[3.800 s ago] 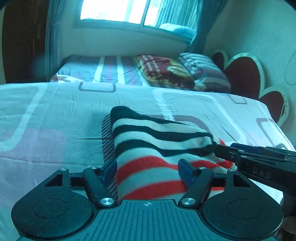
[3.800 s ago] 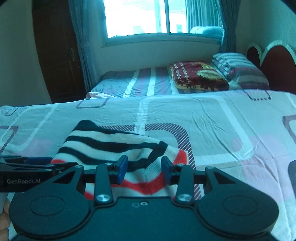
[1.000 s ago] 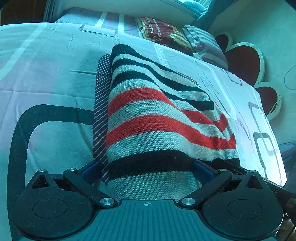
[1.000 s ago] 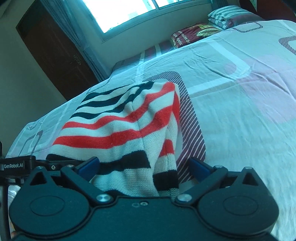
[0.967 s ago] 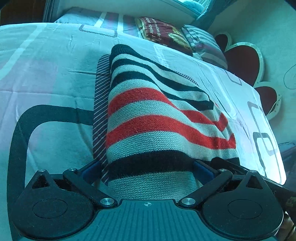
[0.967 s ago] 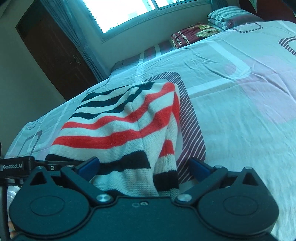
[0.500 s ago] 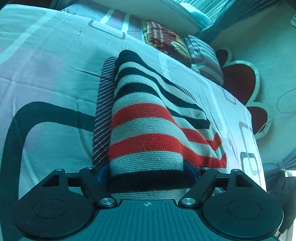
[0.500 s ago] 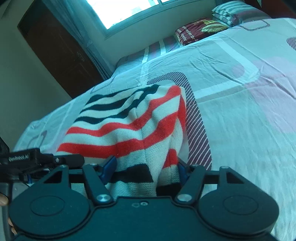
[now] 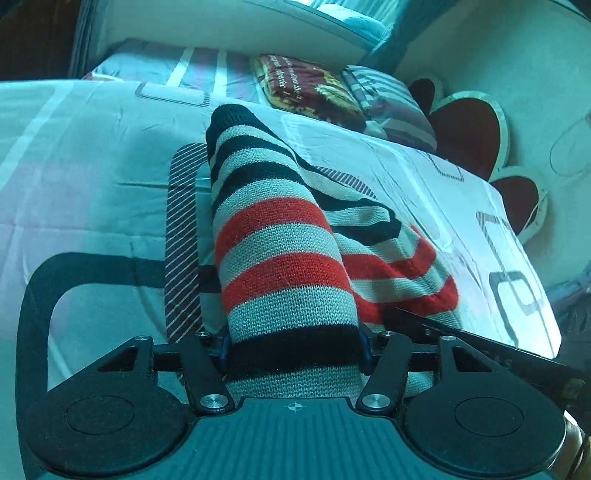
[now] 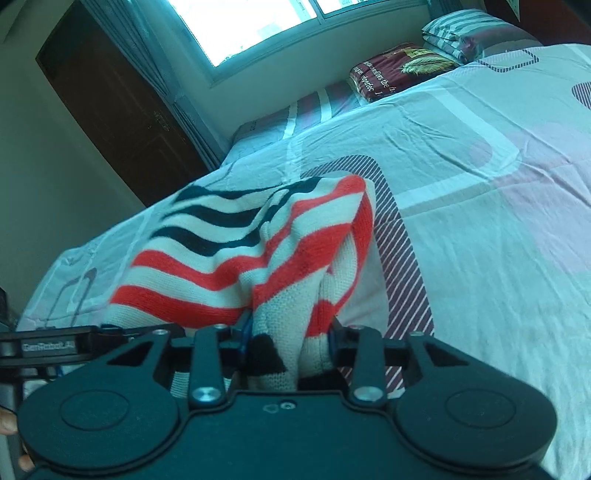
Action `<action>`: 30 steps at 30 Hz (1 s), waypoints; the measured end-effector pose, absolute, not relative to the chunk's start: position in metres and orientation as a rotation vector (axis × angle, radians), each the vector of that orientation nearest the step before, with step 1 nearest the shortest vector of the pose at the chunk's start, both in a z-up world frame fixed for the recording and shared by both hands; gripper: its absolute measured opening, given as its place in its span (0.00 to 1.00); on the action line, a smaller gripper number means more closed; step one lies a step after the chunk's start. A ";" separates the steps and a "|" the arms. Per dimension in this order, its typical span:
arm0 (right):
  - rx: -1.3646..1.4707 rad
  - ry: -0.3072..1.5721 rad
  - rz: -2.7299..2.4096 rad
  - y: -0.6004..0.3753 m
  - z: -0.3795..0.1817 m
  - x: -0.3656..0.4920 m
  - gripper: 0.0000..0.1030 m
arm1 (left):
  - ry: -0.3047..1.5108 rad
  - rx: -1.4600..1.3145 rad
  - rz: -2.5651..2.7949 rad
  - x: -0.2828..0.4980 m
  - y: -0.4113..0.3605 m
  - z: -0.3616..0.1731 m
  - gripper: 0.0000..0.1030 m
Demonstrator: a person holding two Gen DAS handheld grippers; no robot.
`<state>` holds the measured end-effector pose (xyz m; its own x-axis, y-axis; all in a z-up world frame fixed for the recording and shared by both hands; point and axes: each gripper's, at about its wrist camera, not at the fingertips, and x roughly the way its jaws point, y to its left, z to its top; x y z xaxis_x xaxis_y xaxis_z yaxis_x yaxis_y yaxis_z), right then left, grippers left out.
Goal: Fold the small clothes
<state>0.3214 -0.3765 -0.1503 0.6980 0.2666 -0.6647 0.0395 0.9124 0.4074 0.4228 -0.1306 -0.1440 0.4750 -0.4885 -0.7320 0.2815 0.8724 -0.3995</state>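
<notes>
A knit garment [image 9: 280, 258] with red, black and cream stripes lies on the patterned bed sheet [image 9: 92, 184], its near hem towards me. My left gripper [image 9: 293, 352] is closing on that hem, and the fabric bulges up, squeezed between the blue pads. In the right wrist view the same garment [image 10: 221, 273] is bunched in my right gripper [image 10: 290, 341], whose jaws are also closing with both pads pressing on the cloth. The right gripper's finger [image 9: 461, 339] reaches in beside the left one. The left gripper's finger [image 10: 48, 347] shows at the left edge.
The bed sheet [image 10: 480, 221] stretches far to the right. A maroon folded blanket [image 9: 310, 88] and a striped pillow [image 9: 391, 107] lie at the head, by heart-shaped headboard panels [image 9: 469, 129]. A dark door [image 10: 110, 103] and a bright window [image 10: 258, 22] stand beyond.
Both pairs of jaws have narrowed from wide apart onto the near hem. The hem is now gathered into tighter bunches between the pads.
</notes>
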 end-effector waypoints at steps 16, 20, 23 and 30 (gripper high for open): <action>0.482 0.865 0.180 -0.377 -0.156 0.334 0.48 | 0.963 -0.202 -0.454 0.422 -0.135 -0.145 0.57; 0.486 0.822 0.181 -0.378 -0.149 0.323 0.34 | 0.927 -0.167 -0.462 0.413 -0.138 -0.139 0.56; 0.503 0.784 0.184 -0.376 -0.142 0.317 0.33 | 0.900 -0.176 -0.476 0.409 -0.136 -0.130 0.54; 0.492 0.720 0.231 -0.358 -0.113 0.313 0.33 | 0.850 -0.200 -0.506 0.401 -0.119 -0.105 0.53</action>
<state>0.3129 -0.3577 -0.1126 0.7330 0.3665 -0.5730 -0.0356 0.8619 0.5058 0.4015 -0.1193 -0.1052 0.5506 -0.5027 -0.6664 0.3466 0.8640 -0.3653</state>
